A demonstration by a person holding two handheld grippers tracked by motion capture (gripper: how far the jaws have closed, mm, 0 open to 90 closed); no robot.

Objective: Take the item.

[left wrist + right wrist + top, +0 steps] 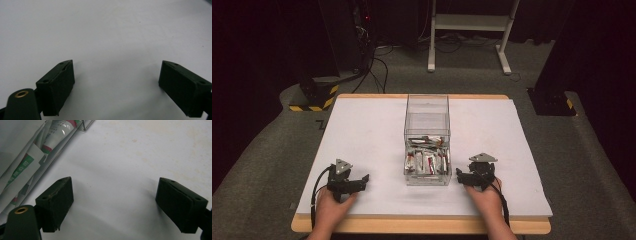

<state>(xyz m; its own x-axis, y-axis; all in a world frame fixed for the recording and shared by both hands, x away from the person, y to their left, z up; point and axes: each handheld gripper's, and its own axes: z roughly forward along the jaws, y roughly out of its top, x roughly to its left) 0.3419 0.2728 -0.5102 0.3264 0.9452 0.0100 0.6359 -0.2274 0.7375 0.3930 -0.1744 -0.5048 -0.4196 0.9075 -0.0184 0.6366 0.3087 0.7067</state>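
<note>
A clear plastic box (427, 141) stands in the middle of the white table top (362, 130), with several white tubes (427, 160) printed in red and green lying in its near end. My left gripper (362, 179) rests on the table to the box's left, a hand on it. Its jaws stand wide open over bare white surface, as the left gripper (116, 75) view shows. My right gripper (460, 176) sits just right of the box's near corner. In its own view the right gripper (115, 195) is open and empty, with the box wall (58, 146) and the tubes (57, 132) at the upper left.
The white sheet covers a wooden table whose front edge (422, 225) runs along the bottom. Beyond the table lies grey floor with a white metal frame (472, 30), dark stands and cables (377, 70). A black-and-yellow striped base (314, 97) sits at the far left.
</note>
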